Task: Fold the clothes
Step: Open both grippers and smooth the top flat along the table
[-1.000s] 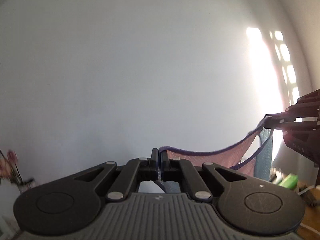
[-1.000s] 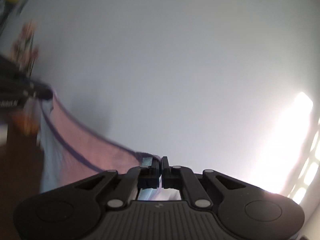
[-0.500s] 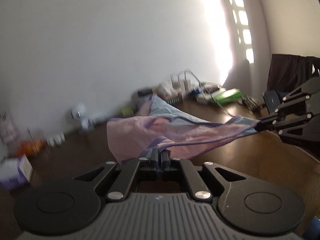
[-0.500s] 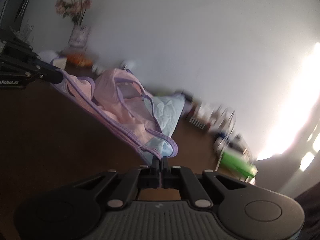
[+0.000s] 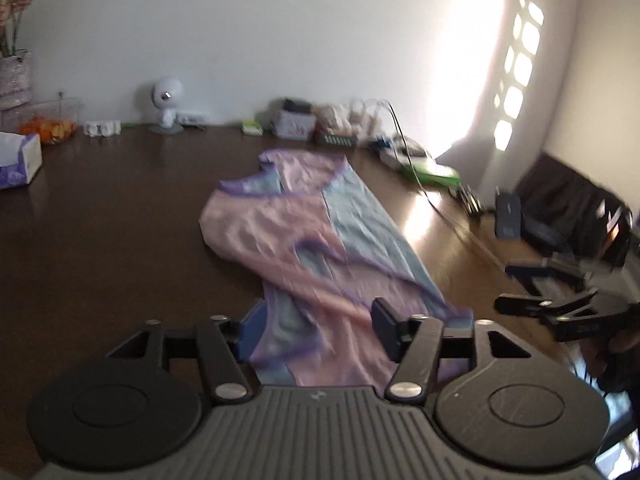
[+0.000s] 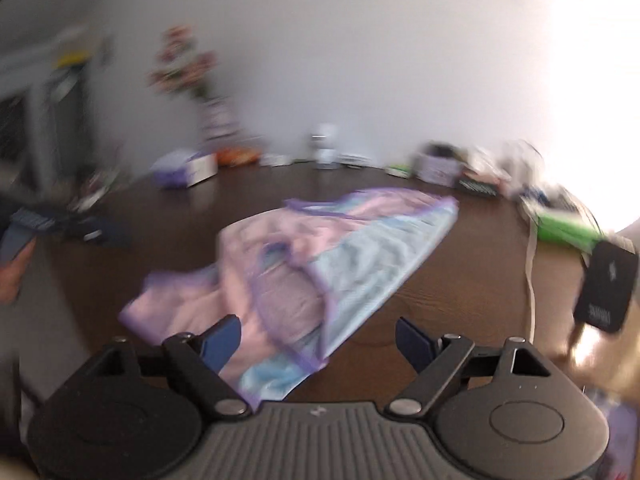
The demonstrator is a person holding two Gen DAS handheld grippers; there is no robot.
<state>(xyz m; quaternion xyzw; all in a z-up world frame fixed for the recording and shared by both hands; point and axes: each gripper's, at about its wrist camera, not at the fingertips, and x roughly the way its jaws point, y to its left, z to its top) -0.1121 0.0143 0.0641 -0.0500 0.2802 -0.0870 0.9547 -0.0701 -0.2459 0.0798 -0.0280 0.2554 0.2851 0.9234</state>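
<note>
A pink and light-blue garment with purple trim lies spread and rumpled on the dark wooden table; it also shows in the right wrist view. My left gripper is open, its fingers either side of the garment's near hem, holding nothing. My right gripper is open above the garment's near edge, empty. The right gripper also shows at the right of the left wrist view, open.
A tissue box, a small white camera, boxes, cables and a green item line the table's far edge by the white wall. A flower vase stands at the back. A dark bag sits at right.
Both grippers held the garment stretched up in the air, lowered it onto the table, then opened and let go. The garment now lies on the table.
</note>
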